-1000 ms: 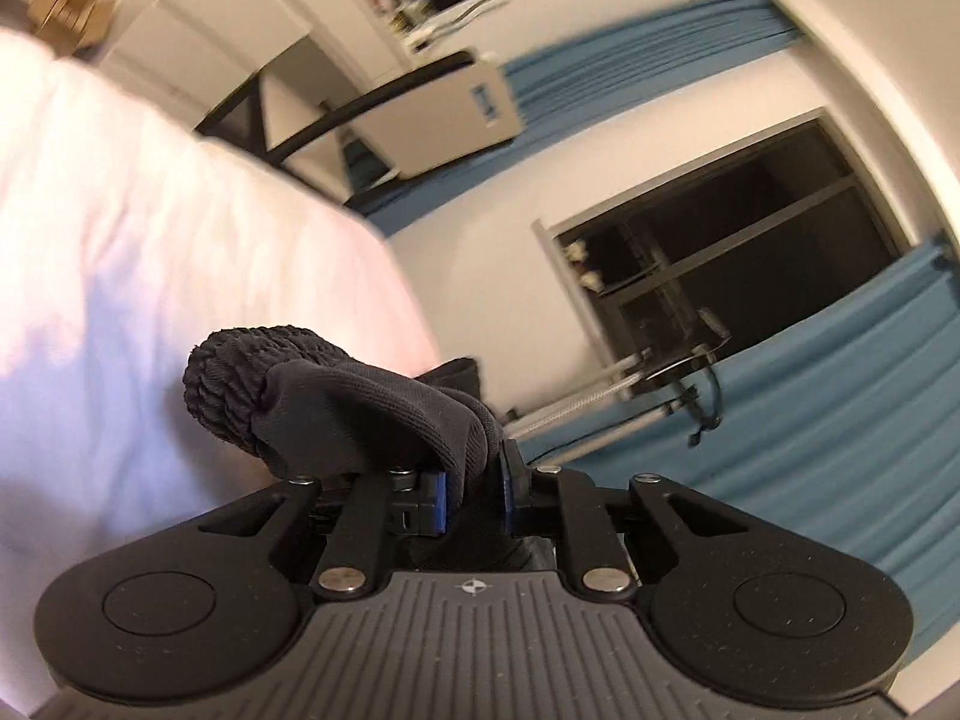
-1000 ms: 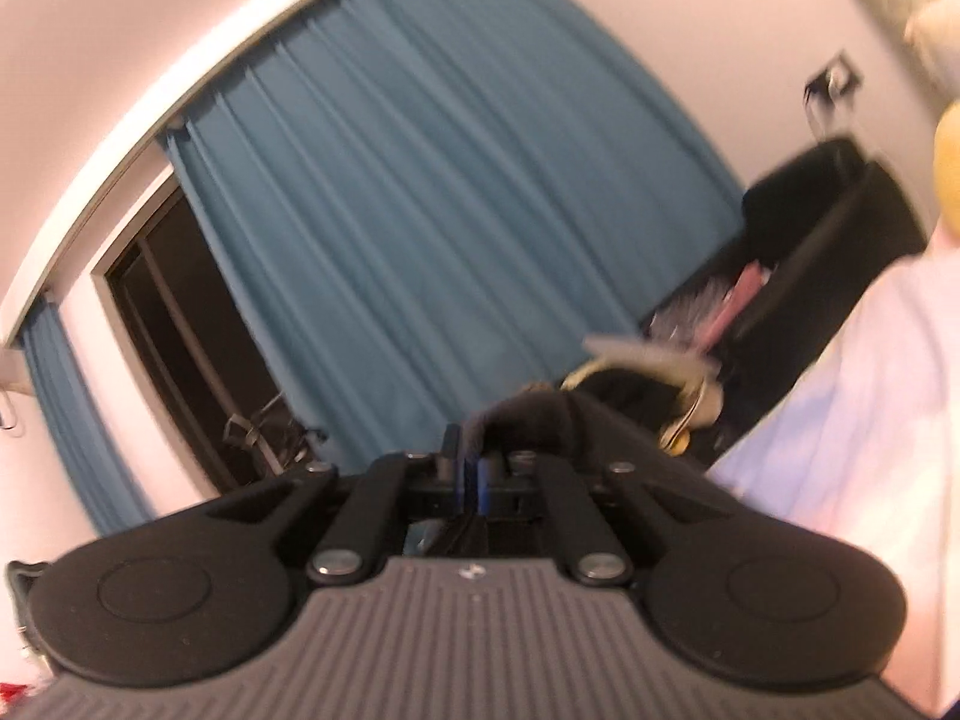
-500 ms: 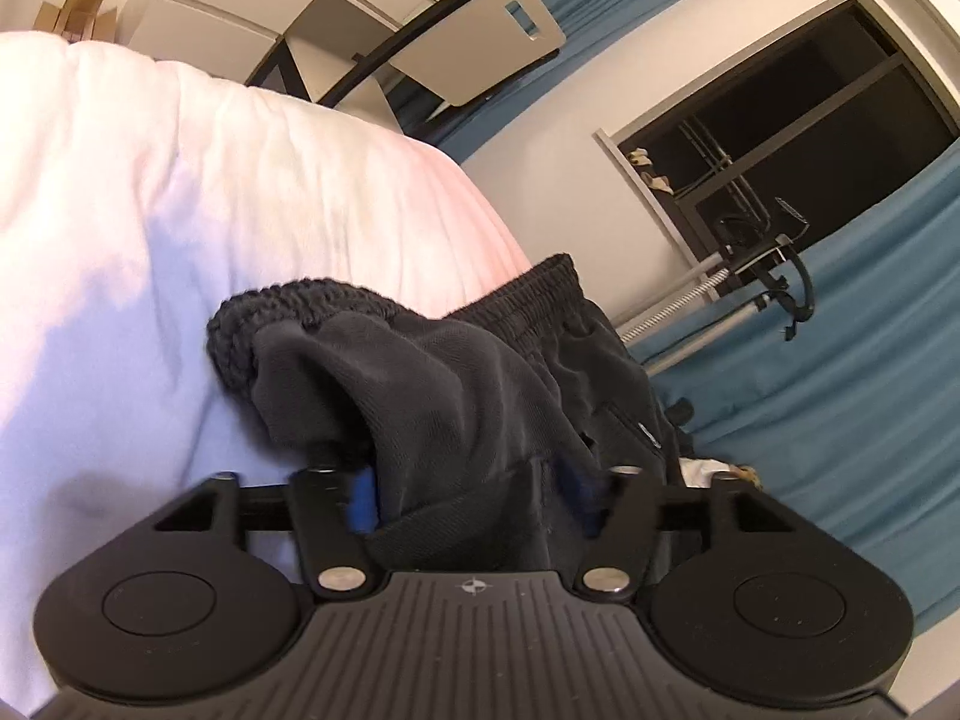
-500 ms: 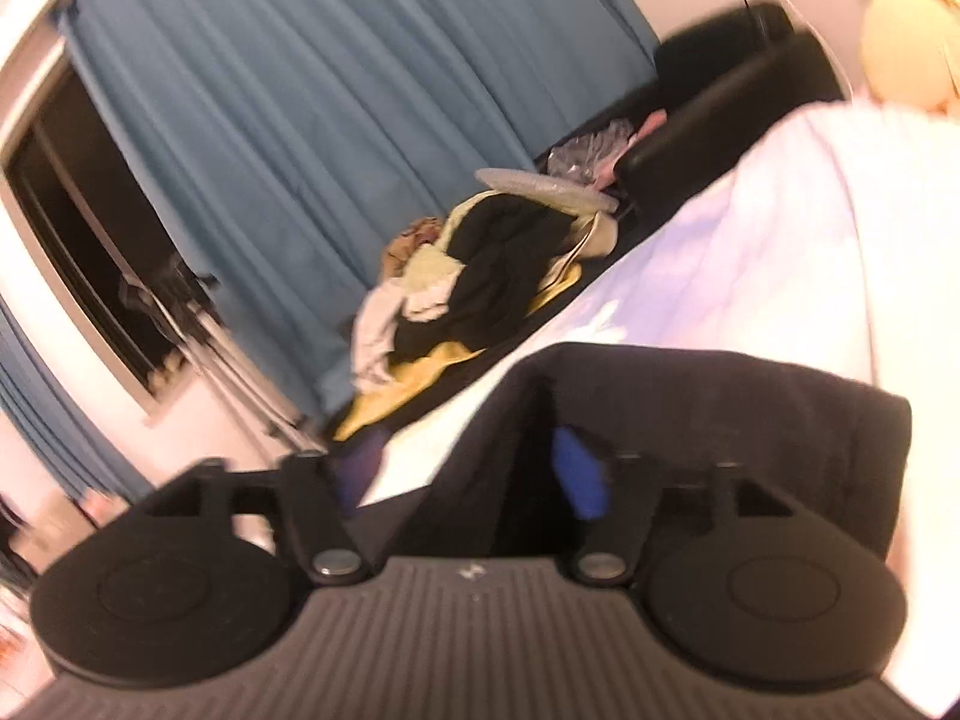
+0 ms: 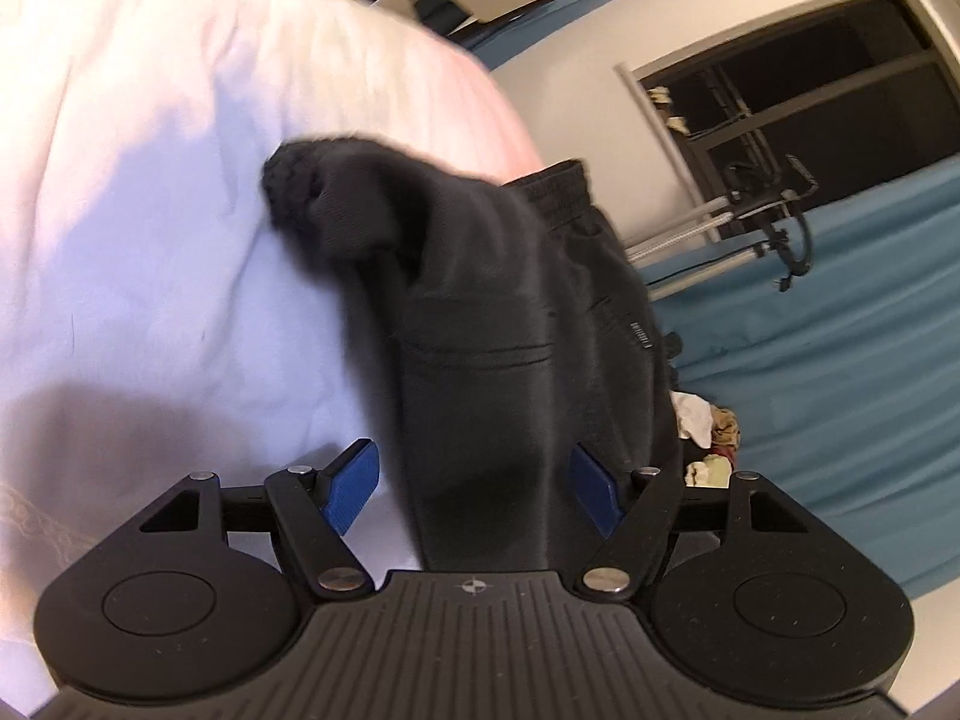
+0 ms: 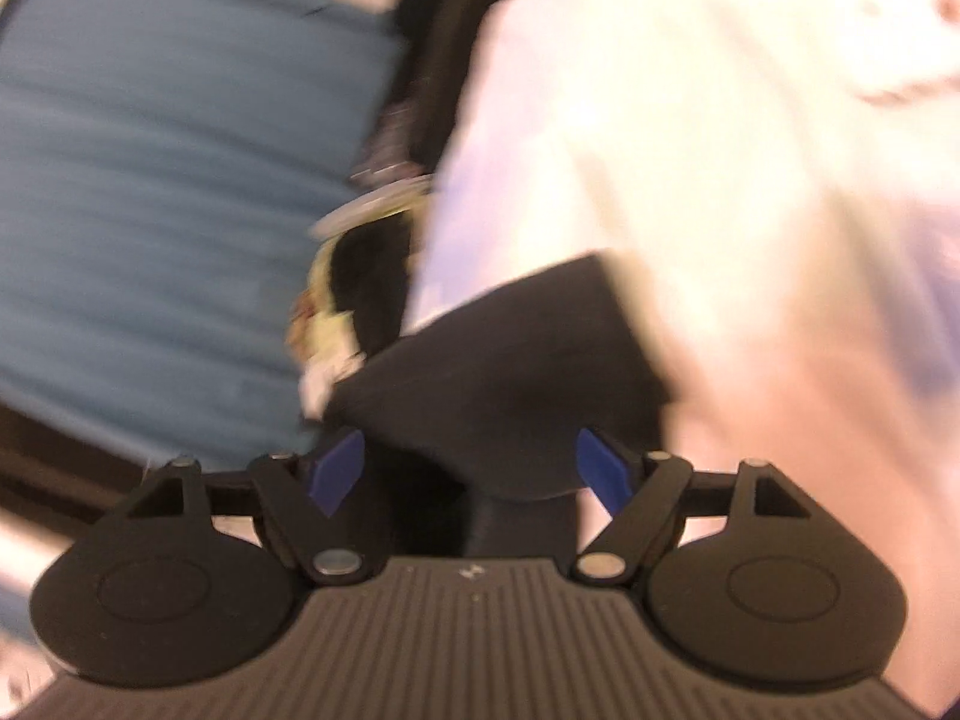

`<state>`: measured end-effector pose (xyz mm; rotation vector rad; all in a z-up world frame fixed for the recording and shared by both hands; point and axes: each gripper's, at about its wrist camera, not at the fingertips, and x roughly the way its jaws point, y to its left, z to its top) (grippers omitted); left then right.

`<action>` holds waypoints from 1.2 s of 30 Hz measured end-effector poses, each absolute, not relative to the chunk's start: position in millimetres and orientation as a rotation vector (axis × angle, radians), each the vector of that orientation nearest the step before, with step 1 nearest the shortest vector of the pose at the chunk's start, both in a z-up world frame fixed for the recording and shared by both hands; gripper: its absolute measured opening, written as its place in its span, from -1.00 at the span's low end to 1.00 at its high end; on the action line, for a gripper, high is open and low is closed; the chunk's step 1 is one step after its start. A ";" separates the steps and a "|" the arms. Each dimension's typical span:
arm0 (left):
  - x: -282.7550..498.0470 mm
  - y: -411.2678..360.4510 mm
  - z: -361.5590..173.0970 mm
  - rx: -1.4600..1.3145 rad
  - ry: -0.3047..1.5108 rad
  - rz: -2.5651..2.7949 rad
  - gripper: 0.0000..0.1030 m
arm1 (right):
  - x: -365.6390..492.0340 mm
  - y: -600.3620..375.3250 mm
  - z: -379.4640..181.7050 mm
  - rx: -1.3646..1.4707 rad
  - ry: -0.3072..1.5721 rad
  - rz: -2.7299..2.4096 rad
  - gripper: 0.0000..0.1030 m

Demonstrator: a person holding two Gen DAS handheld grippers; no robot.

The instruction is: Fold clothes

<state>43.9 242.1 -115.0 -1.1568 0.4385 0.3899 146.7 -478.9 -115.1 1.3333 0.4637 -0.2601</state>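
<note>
Release of the black shorts onto the white bedding, both claws letting go.

I am judging this step done well only if both claws are backing straight out, so the cloth is settling flat and nothing is dragging the fold askew. My left claw is opening, its blue pads standing apart; the shorts are passing between them, and I am seeing no squeeze on the left pad, while the right pad is partly hidden by cloth. My right claw is opening too, a dark fold lying between its pads without being pinched, though that view is blurring badly.
</note>
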 end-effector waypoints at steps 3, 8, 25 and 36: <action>50.2 242.7 -130.1 -1.219 0.455 0.395 0.39 | 147.2 -482.0 -119.2 1.347 0.464 -0.282 0.55; 64.1 241.9 -141.8 -1.230 0.443 0.413 0.34 | 165.2 -479.0 -114.9 1.235 0.455 -0.313 0.55; 55.6 241.6 -102.4 -1.248 0.212 0.293 -0.64 | 164.9 -468.3 -43.2 0.730 0.020 -0.224 -0.95; 53.5 252.6 -116.9 -1.272 0.245 0.378 -0.59 | 201.6 -497.2 -75.4 0.712 0.348 -0.360 -0.79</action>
